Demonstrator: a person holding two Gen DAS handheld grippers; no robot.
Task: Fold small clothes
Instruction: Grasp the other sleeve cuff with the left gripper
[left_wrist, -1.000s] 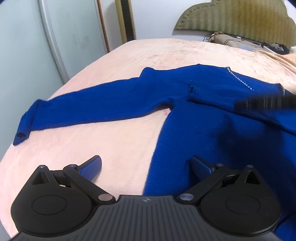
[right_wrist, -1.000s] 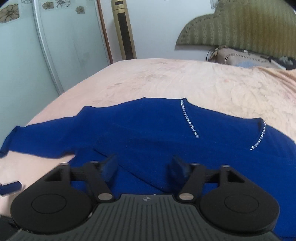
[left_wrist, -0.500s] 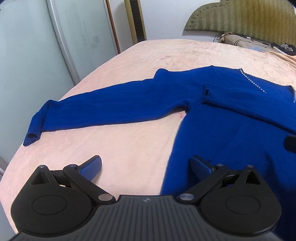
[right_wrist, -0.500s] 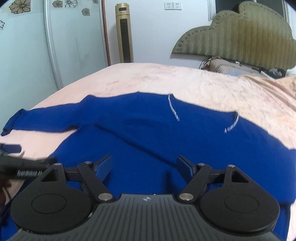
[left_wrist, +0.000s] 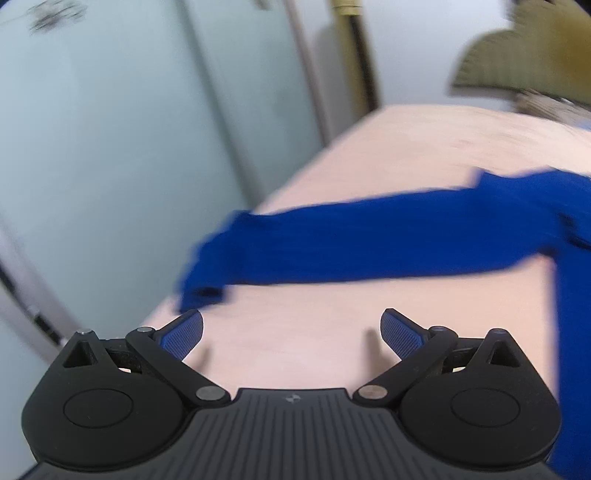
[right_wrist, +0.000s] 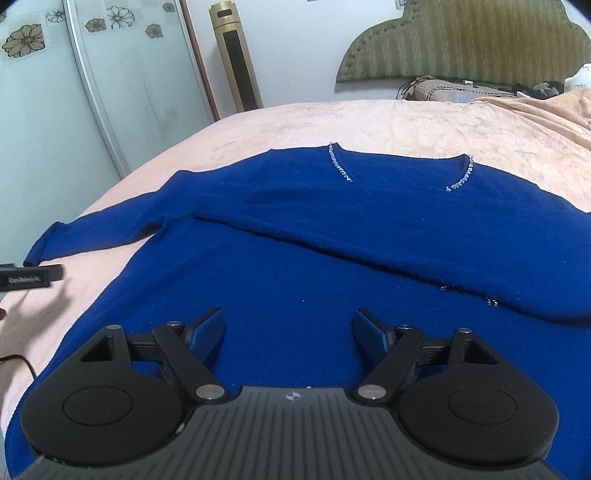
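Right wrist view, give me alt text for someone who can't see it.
A blue sweater lies flat on a pink bed, one sleeve folded across its chest, the other stretched out left. The open right claw hovers over its lower body, holding nothing.

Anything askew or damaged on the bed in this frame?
Nothing damaged or spilled. The blue sweater lies flat on the pink bedspread, one sleeve already folded diagonally across its chest, the other sleeve stretched out toward the bed's edge.

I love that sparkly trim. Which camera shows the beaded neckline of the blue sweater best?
The right wrist view: the blue knit sweater's silver-beaded neckline lies sharp and whole there. The left wrist view is blurred and shows only one sleeve, no neckline.
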